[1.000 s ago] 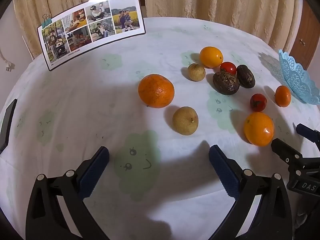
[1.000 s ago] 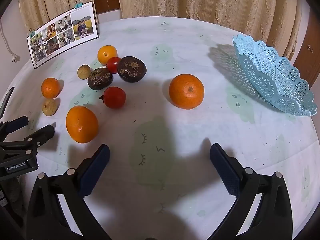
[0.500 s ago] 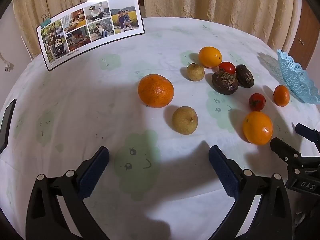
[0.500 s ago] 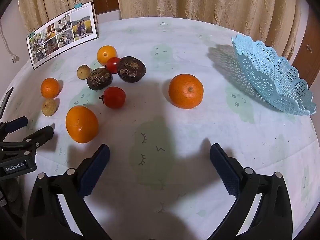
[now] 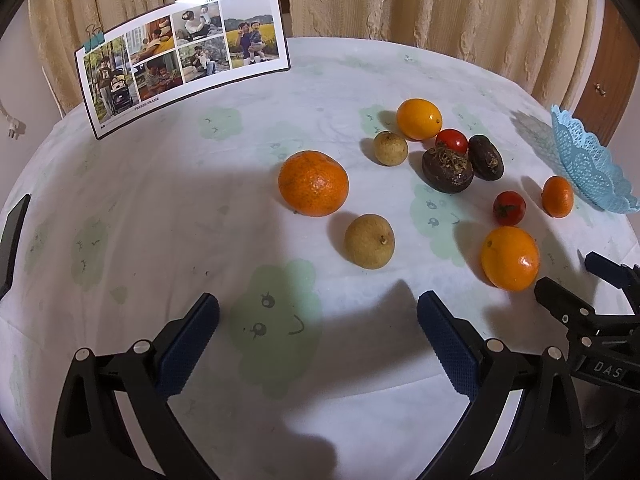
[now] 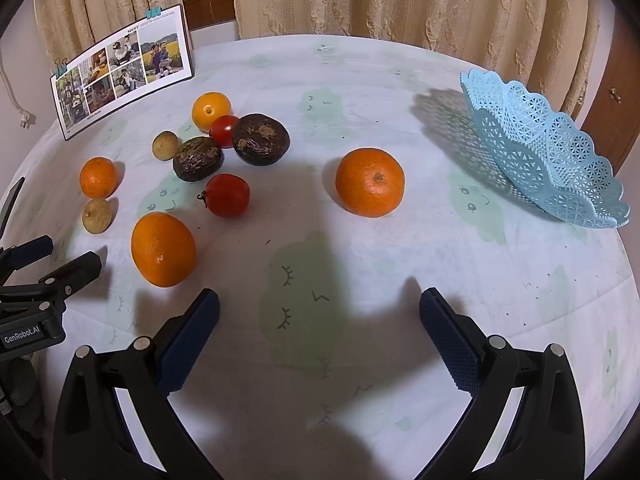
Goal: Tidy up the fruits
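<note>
Several fruits lie loose on the round table. In the left wrist view an orange (image 5: 313, 183) and a tan longan (image 5: 369, 241) lie just ahead of my open, empty left gripper (image 5: 318, 330). Further right are two dark passion fruits (image 5: 448, 165), tomatoes (image 5: 509, 208) and more oranges (image 5: 510, 258). In the right wrist view my open, empty right gripper (image 6: 319, 330) hovers before an orange (image 6: 369, 182), with a tomato (image 6: 227, 195) and another orange (image 6: 163, 249) to its left. The blue lace basket (image 6: 540, 148) stands empty at the right.
A photo card (image 5: 182, 54) held by clips stands at the table's far left edge. Curtains hang behind the table. A dark phone edge (image 5: 12, 236) lies at the left rim. The other gripper shows at each view's side (image 6: 44, 280).
Both grippers have drifted very slightly; the fruits and basket have not moved. Both stay open.
</note>
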Available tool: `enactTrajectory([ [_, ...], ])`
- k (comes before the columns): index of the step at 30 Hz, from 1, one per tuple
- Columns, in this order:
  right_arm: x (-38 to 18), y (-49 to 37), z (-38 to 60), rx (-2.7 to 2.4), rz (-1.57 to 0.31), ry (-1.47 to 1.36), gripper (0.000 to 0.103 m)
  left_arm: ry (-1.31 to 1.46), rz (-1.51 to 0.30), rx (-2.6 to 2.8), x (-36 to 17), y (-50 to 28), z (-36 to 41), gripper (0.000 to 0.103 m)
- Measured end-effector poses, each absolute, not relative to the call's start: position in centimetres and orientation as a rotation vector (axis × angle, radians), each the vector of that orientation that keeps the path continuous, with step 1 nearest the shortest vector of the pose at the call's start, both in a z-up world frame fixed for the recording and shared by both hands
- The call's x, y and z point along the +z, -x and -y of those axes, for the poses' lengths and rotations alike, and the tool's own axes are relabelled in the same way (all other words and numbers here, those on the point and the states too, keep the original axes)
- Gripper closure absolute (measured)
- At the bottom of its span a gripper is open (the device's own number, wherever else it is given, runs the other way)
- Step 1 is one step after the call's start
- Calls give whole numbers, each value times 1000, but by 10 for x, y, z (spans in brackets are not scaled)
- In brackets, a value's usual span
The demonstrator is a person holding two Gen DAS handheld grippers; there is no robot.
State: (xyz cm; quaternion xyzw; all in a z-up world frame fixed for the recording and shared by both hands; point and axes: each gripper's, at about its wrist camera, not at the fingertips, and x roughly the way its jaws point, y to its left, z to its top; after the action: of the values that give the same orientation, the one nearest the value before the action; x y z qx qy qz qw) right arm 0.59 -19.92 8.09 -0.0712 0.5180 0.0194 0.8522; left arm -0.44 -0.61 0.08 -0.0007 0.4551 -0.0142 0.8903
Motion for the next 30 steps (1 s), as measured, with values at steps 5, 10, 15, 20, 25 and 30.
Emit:
enactTrajectory([
  [5, 89, 2, 196, 54, -1024, 145, 2, 7, -930, -28, 3, 6, 4, 5],
  [10, 96, 10, 190, 103, -986, 83, 2, 7, -893, -22, 9, 9, 2, 5],
  [15, 99, 13, 184, 147, -967, 16, 2, 2, -841, 9, 18, 11, -2, 5],
  [20, 102, 15, 175, 185, -958, 18, 2, 4, -833, 15, 20, 11, -4, 5],
  [25, 103, 14, 166, 219, -955, 19, 2, 2, -815, 32, 24, 12, -8, 5],
  [30, 102, 15, 157, 249, -953, 33, 2, 9, -807, 43, 26, 12, -12, 5],
])
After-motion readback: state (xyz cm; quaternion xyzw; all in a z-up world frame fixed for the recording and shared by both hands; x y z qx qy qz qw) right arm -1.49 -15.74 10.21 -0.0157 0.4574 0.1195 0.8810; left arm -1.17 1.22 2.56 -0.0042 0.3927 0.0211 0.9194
